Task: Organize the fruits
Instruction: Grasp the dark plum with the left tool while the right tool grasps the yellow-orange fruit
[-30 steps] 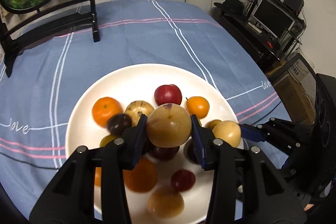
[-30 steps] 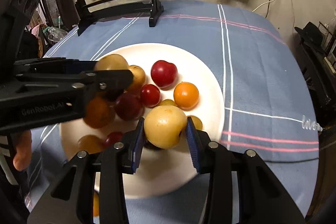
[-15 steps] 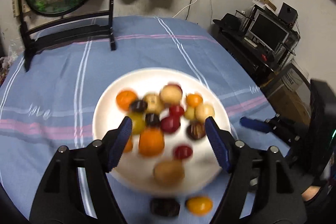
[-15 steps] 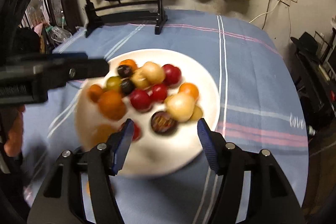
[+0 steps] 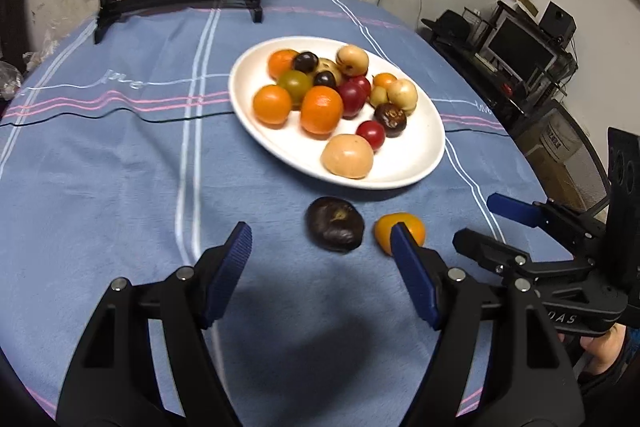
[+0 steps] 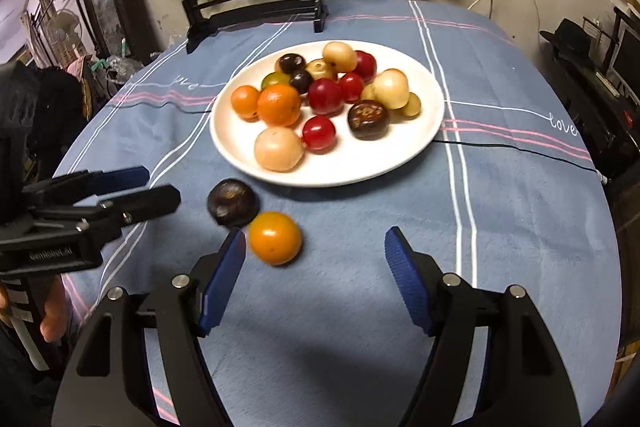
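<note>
Left gripper (image 5: 320, 251) is released, jaws wide, nothing between the pads; it hangs over bare blue tablecloth (image 5: 120, 187). Right gripper (image 6: 314, 251) is also empty, its jaws opening at this moment. Two fruits lie loose on the cloth, on the near side of the white plate (image 5: 424, 163): a dark fruit (image 5: 335, 223) and, touching or just beside it on the right, an orange fruit (image 5: 400, 230). In the left wrist view both sit just beyond the fingertips, the orange one partly hidden behind the right-hand pad. In the right wrist view the orange fruit (image 6: 275, 237) lies just beside the left-hand pad, inside the jaw span but untouched; the dark fruit (image 6: 233, 202) is farther off, to the left. The plate holds a heap of orange, red, dark and pale fruits toward its far side.
</note>
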Demonstrator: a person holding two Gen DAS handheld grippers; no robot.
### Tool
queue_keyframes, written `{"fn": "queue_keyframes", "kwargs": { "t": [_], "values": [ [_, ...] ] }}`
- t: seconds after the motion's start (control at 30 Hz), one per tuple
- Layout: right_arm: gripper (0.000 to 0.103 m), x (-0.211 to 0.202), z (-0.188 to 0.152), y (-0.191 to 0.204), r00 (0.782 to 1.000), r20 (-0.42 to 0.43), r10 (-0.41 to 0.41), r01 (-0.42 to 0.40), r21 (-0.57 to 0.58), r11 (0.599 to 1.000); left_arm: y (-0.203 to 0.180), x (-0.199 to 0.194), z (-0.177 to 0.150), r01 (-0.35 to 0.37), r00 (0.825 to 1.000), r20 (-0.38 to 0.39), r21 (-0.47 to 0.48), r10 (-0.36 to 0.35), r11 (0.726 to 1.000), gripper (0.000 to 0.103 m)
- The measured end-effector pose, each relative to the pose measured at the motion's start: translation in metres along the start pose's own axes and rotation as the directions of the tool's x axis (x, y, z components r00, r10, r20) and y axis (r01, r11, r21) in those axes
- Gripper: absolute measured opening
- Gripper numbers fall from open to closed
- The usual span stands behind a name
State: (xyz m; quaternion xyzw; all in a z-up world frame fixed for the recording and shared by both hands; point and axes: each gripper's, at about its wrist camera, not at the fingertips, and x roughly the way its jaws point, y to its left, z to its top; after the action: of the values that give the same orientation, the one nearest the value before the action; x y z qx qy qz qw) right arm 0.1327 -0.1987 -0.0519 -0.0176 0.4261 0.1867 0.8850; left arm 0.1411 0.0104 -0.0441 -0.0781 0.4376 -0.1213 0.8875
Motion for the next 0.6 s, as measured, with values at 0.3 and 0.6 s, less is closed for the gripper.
{"fn": "queue_keyframes", "kwargs": {
  "t": [0.3, 0.6],
  "values": [
    [0.073, 0.034, -0.002, 0.016, 0.997, -0.055, 0.052, -0.053, -0.02, 0.998, 0.021, -0.011, -0.009, 0.002, 1.0, 0.0, -0.039, -0.002, 0.999, 0.073],
    [0.039, 0.052, -0.004, 0.017, 0.996, -0.063, 0.068, -0.069, -0.015, 0.998, 0.012, 0.0, -0.014, 0.007, 0.999, -0.052, -0.001, -0.007, 1.0, 0.074]
  ]
}}
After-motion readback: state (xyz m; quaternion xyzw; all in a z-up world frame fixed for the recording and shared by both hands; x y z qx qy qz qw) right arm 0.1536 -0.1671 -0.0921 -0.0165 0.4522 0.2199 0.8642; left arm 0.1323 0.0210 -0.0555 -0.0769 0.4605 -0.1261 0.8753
